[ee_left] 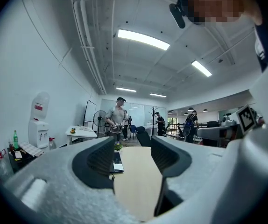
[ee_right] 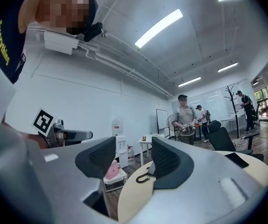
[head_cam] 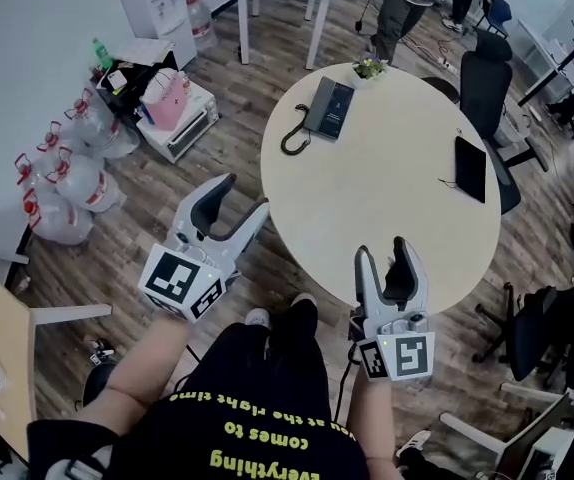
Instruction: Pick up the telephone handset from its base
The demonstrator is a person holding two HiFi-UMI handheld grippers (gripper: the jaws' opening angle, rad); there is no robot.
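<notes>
- The telephone point(head_cam: 329, 108) lies on the far left part of the round table point(head_cam: 387, 208), well apart from both grippers. The dark strip along its left edge looks like the handset point(head_cam: 316, 105), lying on the base, but it is too small to be sure.
- A coiled cord point(head_cam: 294, 138) loops off the telephone's near end toward the table's rim.
- In the left gripper view, only a corner of the telephone shows in the gap. The rest is hidden behind the left-hand finger point(ee_left: 96, 164).
- In the right gripper view, the right-hand finger point(ee_right: 169, 164) covers most of the telephone, and only the cord's loop is clear.
- The left gripper point(head_cam: 239, 200) hangs off the table's near left edge above the floor. Its jaws are spread wide, with nothing between them.
- The right gripper point(head_cam: 384, 253) is over the table's near edge, its jaws likewise spread wide and empty.
- A dark flat slab point(head_cam: 470, 168) lies on the table's right side; what it is cannot be told.
- The person's black shirt point(head_cam: 257, 438) carries yellow print, seen upside down: "everything", "comes to" and part of a line ending "at the right time". The rest is cut off.
- A red label on the water dispenser point(ee_left: 39, 125) is too small to read.
</notes>
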